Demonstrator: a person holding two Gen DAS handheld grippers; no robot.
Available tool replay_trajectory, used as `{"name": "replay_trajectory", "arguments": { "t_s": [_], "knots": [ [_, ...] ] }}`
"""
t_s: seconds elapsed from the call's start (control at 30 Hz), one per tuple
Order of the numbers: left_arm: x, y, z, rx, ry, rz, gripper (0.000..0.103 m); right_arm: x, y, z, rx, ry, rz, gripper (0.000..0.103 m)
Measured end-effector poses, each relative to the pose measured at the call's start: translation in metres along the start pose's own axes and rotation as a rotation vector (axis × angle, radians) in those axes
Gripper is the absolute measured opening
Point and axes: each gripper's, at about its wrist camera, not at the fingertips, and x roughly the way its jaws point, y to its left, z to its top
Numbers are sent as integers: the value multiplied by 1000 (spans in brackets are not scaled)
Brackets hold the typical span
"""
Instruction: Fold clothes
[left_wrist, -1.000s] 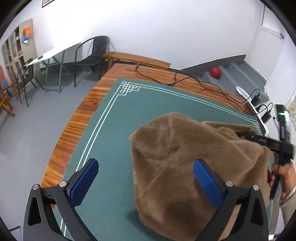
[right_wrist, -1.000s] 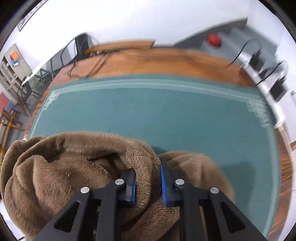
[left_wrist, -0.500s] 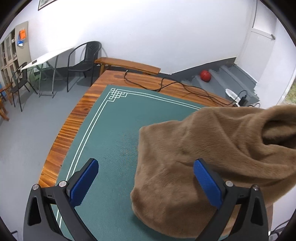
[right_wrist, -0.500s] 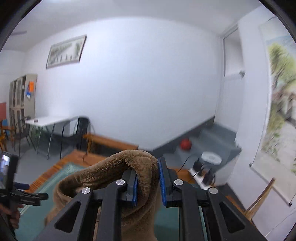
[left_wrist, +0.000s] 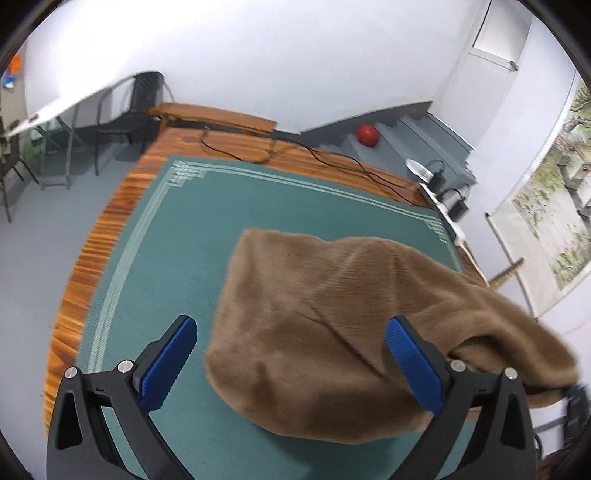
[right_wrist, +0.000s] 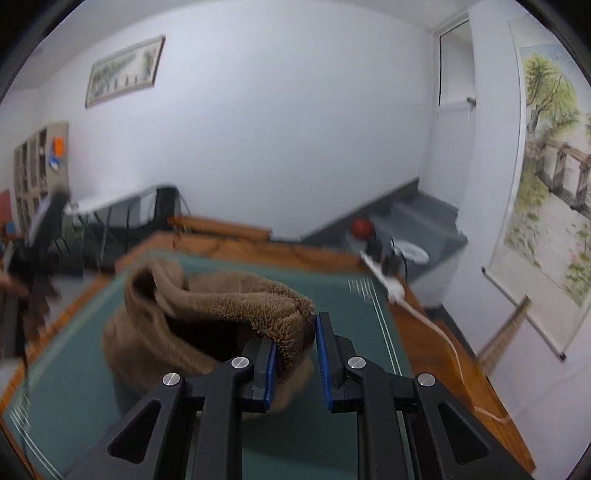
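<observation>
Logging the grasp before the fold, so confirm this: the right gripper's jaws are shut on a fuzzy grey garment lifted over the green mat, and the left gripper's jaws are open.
Wrong on one count: the garment is brown, not grey, as the right wrist view shows. The rest stands: the right gripper is shut on its edge over the green mat, and the left gripper is open.

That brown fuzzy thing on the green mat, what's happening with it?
A person is folding a brown fleece garment using two handheld claws. The right claw is shut on an edge of the garment and holds it up off the green mat. The left claw is open, above the mat, gripping nothing.
</observation>
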Motion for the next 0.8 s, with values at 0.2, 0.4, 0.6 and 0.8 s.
{"name": "replay_trajectory", "arguments": {
  "t_s": [0.2, 0.4, 0.6, 0.8],
  "knots": [
    [4, -23, 3, -3, 37, -54, 103, 5, -12, -59, 63, 121, -5, 20],
    [10, -38, 13, -38, 64, -104, 103, 9, -11, -77, 78, 177, -21, 20],
    [32, -53, 23, -64, 128, -104, 103, 8, -7, -84, 69, 190, -20, 20],
    [67, -52, 26, -139, 246, -36, 103, 6, 2, -92, 63, 197, -11, 20]
  ]
}}
